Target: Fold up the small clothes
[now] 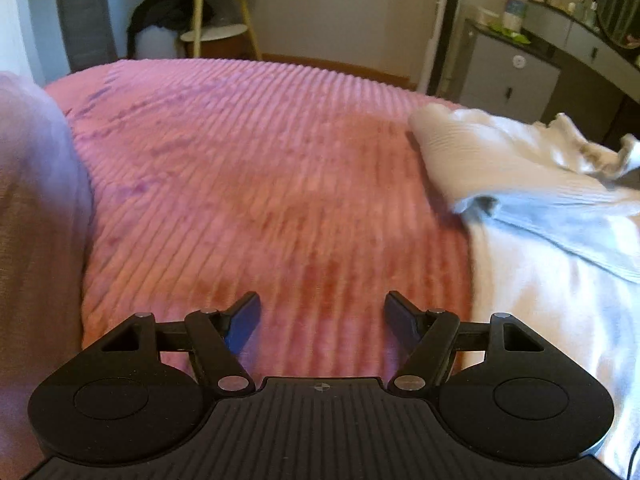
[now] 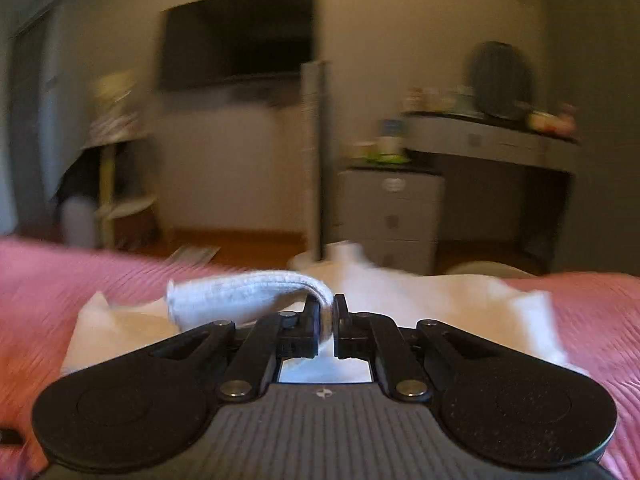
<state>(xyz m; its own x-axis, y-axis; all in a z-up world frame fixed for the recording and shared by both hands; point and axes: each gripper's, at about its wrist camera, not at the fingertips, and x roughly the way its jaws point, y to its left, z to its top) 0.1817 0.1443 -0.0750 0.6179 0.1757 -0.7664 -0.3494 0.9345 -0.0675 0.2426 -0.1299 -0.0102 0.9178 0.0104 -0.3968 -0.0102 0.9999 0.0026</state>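
1. The work is on a bed with a pink ribbed bedspread (image 1: 248, 168). No folded pile shows in either view, so I'd say the job is at an early stage.

2. The right tongs (image 2: 329, 312) are clamped on a fold of pale grey ribbed cloth (image 2: 240, 292). It arches out of the jaws toward ten o'clock in the right wrist view and hangs clear above the white clothes (image 2: 460, 308) lying on the bedspread. I can't tell whether it is a sleeve or hem of the white garment below or a separate small piece.

3. The right view is smeared, so that hand seems to be on the move, carrying the cloth; I read it as a piece being lifted or drawn over to start a fold.

4. The left tongs (image 1: 322, 316) are spread apart with nothing between them, only bare bedspread beneath.

5. From the left wrist view the clothes (image 1: 540, 208) lie at about three o'clock, bunched and rumpled, with one rolled end pointing toward the middle of the bed. They are beside the left tongs, not touching them.

6. Still to do, as far as I can judge: lay the piece flat, get the left tongs onto an edge, make the folds and set it aside. Nothing looks finished yet.
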